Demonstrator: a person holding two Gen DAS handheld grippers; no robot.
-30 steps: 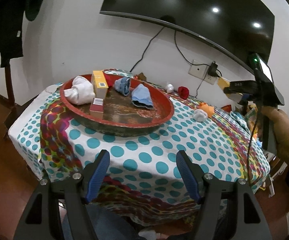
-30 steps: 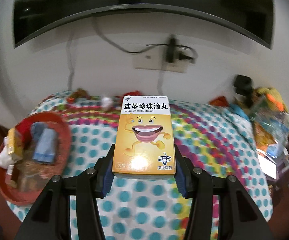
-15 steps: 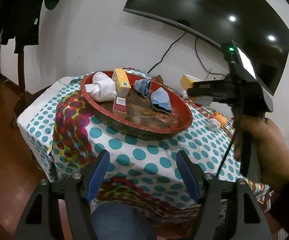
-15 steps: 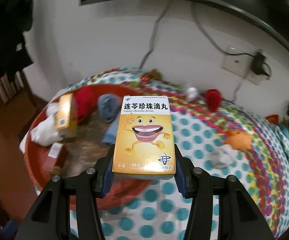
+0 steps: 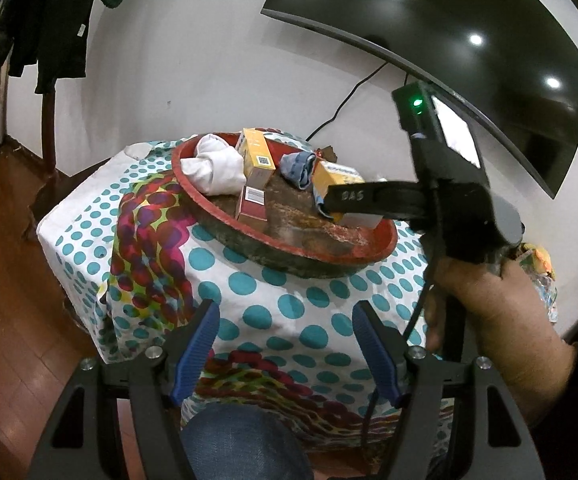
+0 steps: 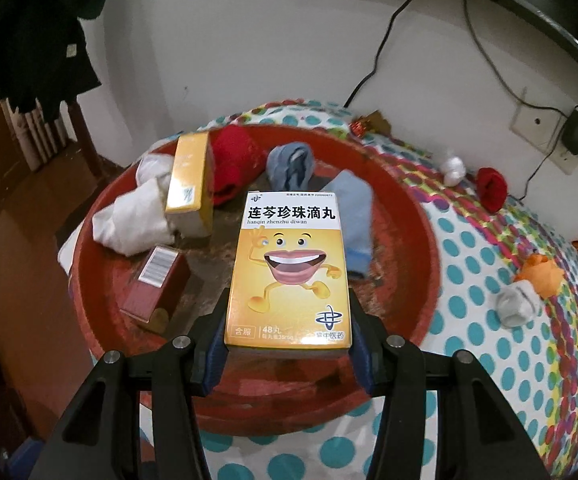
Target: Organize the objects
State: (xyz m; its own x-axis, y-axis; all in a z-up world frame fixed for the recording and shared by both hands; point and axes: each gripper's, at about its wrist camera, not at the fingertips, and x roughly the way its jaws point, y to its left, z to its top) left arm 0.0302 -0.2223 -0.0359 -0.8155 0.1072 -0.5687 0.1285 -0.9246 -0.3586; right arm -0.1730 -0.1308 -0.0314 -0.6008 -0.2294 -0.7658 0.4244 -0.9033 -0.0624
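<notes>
My right gripper is shut on a yellow medicine box with a cartoon mouth, and holds it over the red round tray. In the tray lie a white cloth, a second yellow box, a dark red box, a red sock and two blue socks. From the left wrist view the held box hangs above the tray's right half, with a hand on the handle. My left gripper stands open over the tablecloth's near edge, holding nothing.
Loose on the dotted tablecloth, right of the tray, are a white sock ball, a red one, an orange one and a grey one. A charger hangs from the wall socket. A knee in jeans is below the left gripper.
The right gripper carried the yellow box leftward from over the bare tablecloth to above the tray and came lower. The left gripper shifted only slightly and stayed open.
</notes>
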